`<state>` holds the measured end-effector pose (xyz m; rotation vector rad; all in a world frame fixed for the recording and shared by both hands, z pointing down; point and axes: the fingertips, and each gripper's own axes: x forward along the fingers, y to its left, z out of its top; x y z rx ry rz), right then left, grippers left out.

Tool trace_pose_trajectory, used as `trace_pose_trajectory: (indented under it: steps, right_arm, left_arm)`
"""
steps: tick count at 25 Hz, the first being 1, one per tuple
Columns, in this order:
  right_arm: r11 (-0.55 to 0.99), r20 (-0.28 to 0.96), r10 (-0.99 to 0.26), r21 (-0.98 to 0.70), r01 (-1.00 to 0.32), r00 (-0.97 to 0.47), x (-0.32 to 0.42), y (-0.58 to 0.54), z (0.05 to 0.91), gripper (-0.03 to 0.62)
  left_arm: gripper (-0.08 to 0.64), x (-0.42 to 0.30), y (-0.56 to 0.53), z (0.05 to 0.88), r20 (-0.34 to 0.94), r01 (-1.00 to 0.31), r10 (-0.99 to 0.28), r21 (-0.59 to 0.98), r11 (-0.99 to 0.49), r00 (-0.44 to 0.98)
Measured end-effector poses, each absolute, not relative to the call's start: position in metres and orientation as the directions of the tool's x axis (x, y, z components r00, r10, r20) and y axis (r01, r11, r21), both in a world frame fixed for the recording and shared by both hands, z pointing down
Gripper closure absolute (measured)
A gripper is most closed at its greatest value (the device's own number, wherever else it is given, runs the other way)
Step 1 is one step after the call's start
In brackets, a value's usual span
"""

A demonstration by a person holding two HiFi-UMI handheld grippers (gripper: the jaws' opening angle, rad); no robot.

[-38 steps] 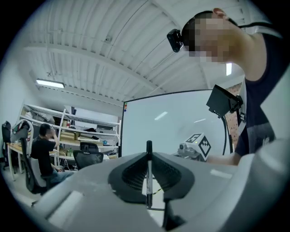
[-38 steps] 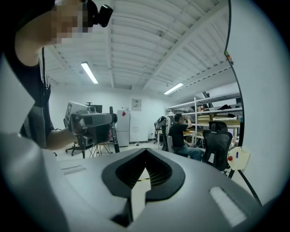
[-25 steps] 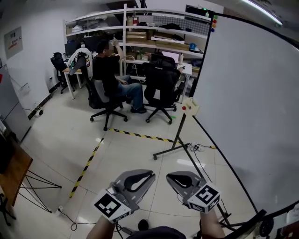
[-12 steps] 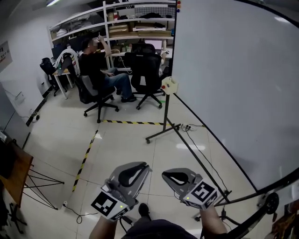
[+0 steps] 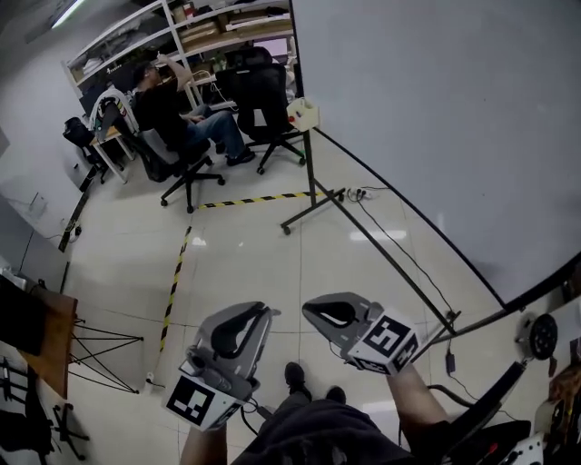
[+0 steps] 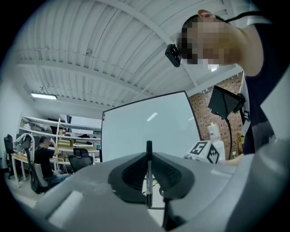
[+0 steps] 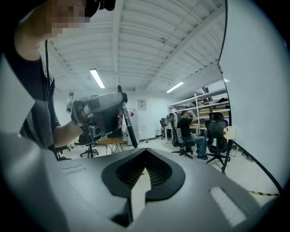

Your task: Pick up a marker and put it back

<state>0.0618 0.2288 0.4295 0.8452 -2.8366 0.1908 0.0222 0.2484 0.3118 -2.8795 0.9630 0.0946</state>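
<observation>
- Left gripper (image 5: 261,313): jaws nearly closed, clamped on a black marker (image 6: 148,179). The marker stands upright between the pads, its tip poking above the jaw tips.
- Right gripper (image 7: 146,152): jaw tips together, nothing between them.
- Both grippers are held side by side in mid-air over the floor (image 5: 245,245), close to the person's body and not touching each other.
- Floor is pale glossy tile; a yellow-black tape line (image 5: 172,289) runs along it and turns a corner toward the stand.
- A large whiteboard (image 5: 436,118) fills the right side. It is blank, black-framed, and sits on a black wheeled stand (image 5: 310,195).
- A small beige box (image 5: 302,113) with red buttons is fixed at the board's lower corner.
- A power strip (image 5: 359,192) and cables lie on the floor by the stand's foot.
- At the far end, a seated person (image 5: 168,109) in an office chair faces the desk, with an empty black chair (image 5: 259,86) beside them.
- Cluttered white shelves (image 5: 209,27) stand behind them.
- A wooden table edge (image 5: 41,336) with black legs shows at the left.
- The ceiling is white and ribbed, with strip lights (image 7: 97,78); there is a brick wall (image 6: 217,106) behind the board.
</observation>
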Motion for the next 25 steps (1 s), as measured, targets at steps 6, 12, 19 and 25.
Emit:
trace_pose_trajectory:
  steps: [6, 12, 19, 25]
  right_arm:
    - [0.852, 0.204, -0.5, -0.059, -0.52, -0.842, 0.038, 0.243, 0.425, 0.592]
    - [0.848, 0.198, -0.512, -0.041, -0.529, -0.836, 0.0, 0.252, 0.414, 0.592]
    - [0.868, 0.245, -0.488, 0.036, -0.495, -0.838, -0.077, 0.278, 0.397, 0.592]
    - [0.856, 0.307, -0.503, 0.045, -0.515, -0.808, -0.112, 0.301, 0.415, 0.592]
  left_arm:
    - [0.529, 0.005, 0.265, 0.32, -0.054, -0.595, -0.593, -0.082, -0.8, 0.804]
    - [0.529, -0.032, 0.278, 0.324, -0.063, -0.572, -0.569, -0.09, -0.815, 0.82]
    - [0.529, -0.111, 0.295, 0.322, -0.103, -0.581, -0.575, -0.052, -0.812, 0.812]
    - [0.529, -0.151, 0.312, 0.34, -0.108, -0.546, -0.54, -0.029, -0.837, 0.835]
